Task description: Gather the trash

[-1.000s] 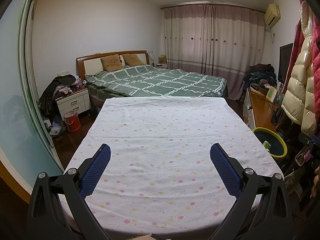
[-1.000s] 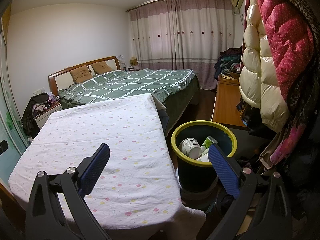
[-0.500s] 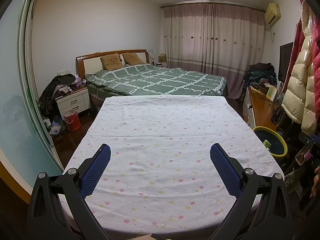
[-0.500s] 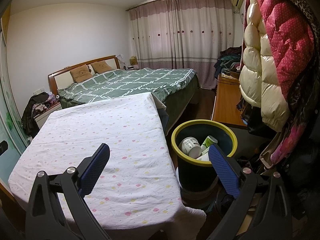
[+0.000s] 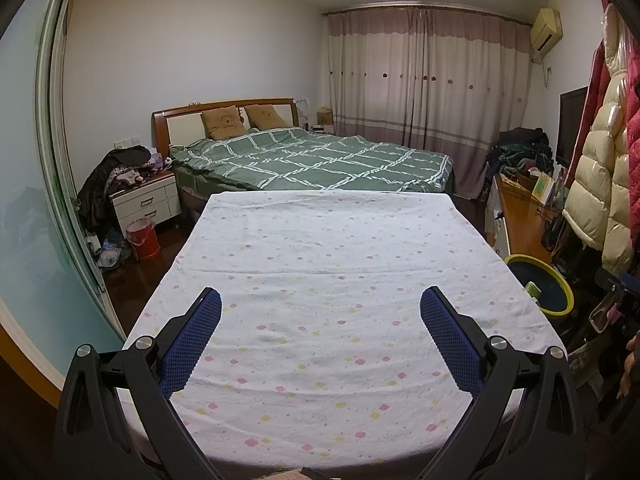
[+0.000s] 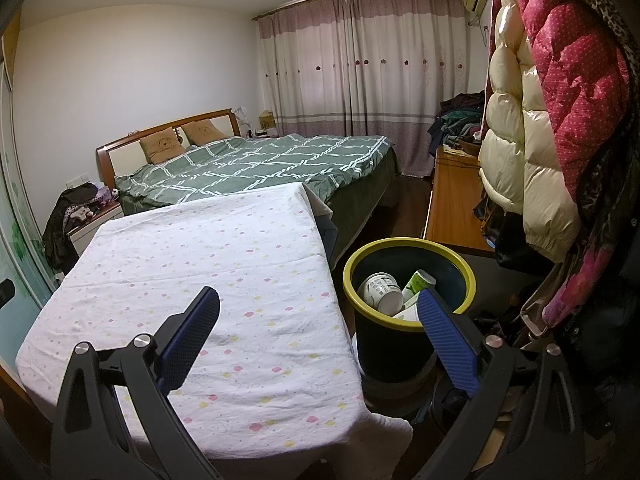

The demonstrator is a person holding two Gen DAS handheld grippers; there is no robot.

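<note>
Right wrist: bin (image 6: pixel 408 245) (cups inside) by right claw (image 6: pixel 318 316).

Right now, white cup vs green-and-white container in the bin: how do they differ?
The white cup is all white with faint print; the green-and-white container is green with a white end. The white cup lies at the left of the bin, its open mouth facing the camera; the green-and-white container leans to its right, end up, narrower. Both are inside the yellow-rimmed bin, touching or nearly so.

Table cloth (image 5: pixel 320 280) matt cotton, floral print; bin (image 6: pixel 400 344) smooth plastic; cups (image 6: pixel 382 292) glossy paper; far-right desk (image 6: pixel 448 208) polished wood.
</note>
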